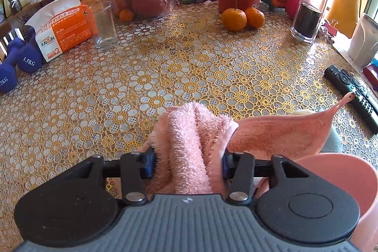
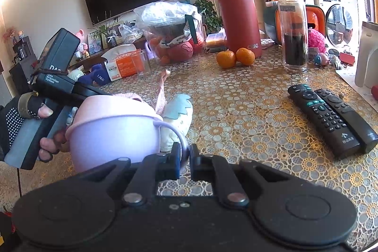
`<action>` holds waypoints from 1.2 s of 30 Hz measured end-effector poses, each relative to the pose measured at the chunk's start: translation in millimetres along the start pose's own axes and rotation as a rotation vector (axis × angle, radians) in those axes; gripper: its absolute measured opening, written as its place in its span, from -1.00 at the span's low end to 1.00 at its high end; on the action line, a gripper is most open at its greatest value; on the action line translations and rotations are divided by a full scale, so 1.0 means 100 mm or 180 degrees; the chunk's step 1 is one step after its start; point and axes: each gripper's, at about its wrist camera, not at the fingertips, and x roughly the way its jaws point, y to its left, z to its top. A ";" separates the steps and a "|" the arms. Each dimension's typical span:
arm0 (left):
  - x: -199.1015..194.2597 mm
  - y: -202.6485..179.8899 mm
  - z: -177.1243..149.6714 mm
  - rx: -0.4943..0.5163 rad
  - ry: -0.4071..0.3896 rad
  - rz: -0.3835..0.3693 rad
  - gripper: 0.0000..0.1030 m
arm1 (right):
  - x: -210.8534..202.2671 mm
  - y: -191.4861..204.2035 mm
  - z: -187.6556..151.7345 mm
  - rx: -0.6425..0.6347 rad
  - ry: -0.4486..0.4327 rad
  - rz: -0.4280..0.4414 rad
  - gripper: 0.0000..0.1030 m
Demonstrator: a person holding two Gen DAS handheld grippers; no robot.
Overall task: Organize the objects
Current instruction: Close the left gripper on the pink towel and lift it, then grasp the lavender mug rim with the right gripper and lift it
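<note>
Towel: we see the pink towel (image 1: 189,148) bunched between our left gripper (image 1: 189,163) fingers, clamped, its far corner trailing right over the pink bowl (image 1: 342,181).
Bowl: from the right wrist only, we see the bowl's thin loop handle (image 2: 180,136) pinched in our right gripper (image 2: 183,163), jaws narrow.
Hidden from left: the hand (image 2: 47,129) holding the left tool.
Edges: two remotes (image 2: 330,119) lie right of the right claw.
Room: patterned tablecloth (image 1: 165,77) lies bare ahead of the left claw, up to the glass (image 1: 101,25) and oranges (image 1: 243,17).
</note>
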 end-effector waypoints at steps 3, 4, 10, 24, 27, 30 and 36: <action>-0.11 0.05 -0.03 -0.0035 -0.0062 -0.0027 -0.35 | 0.01 0.02 0.02 0.0033 0.0017 -0.0066 -0.87; -0.15 0.08 -0.05 -0.0073 -0.0078 -0.0022 -0.35 | 0.01 0.03 0.02 0.0051 0.0030 -0.0097 -0.87; -0.63 0.25 -0.19 -0.0199 -0.0335 0.0002 -0.41 | 0.03 0.07 0.00 0.0144 0.0150 -0.0300 -0.90; -1.83 0.06 -0.48 -0.0078 -0.1004 -0.0446 -0.42 | 0.10 0.18 -0.02 0.0273 0.0365 -0.0635 -0.85; -1.86 -0.17 -0.49 0.0113 -0.1025 -0.0571 -0.42 | 0.06 0.23 -0.01 0.0236 0.0347 -0.0612 -0.84; -1.78 -0.45 -0.51 0.0318 -0.1003 -0.0636 -0.42 | 0.02 0.28 0.00 0.0209 0.0345 -0.0611 -0.84; -1.46 -0.70 -0.58 0.0458 -0.0911 -0.0631 -0.43 | 0.01 0.30 0.00 0.0170 0.0345 -0.0611 -0.82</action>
